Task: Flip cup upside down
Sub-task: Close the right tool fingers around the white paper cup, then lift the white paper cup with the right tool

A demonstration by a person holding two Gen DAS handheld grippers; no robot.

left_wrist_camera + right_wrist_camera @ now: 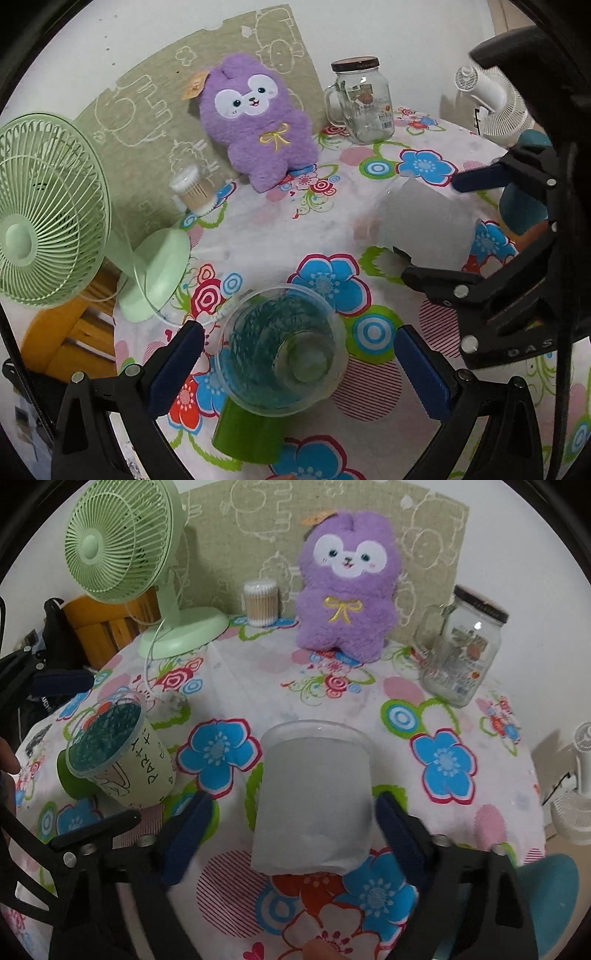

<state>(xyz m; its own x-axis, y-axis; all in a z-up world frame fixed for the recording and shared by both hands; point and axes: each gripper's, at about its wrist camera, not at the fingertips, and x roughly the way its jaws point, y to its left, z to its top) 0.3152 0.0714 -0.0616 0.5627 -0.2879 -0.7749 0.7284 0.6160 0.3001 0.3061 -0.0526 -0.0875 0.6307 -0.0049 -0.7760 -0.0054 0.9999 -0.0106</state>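
A frosted white cup point(314, 801) stands on the floral tablecloth point(295, 698), wider rim at the top. My right gripper point(295, 834) is open, its blue pads on either side of the cup's lower half with gaps showing. The same cup point(424, 225) shows in the left wrist view between the right gripper's fingers. A clear plastic cup point(280, 350) with teal print and "PARTY" lettering sits upright on a green base point(247, 435). My left gripper point(299, 373) is open around it, not touching. This cup also shows in the right wrist view point(118, 753).
A green desk fan point(122, 542) stands at the back left, with a cotton swab jar point(260, 602), a purple plush toy point(347, 583) and a glass mason jar with handle point(461, 646) along the back. A white fan point(491, 99) stands off the table's right.
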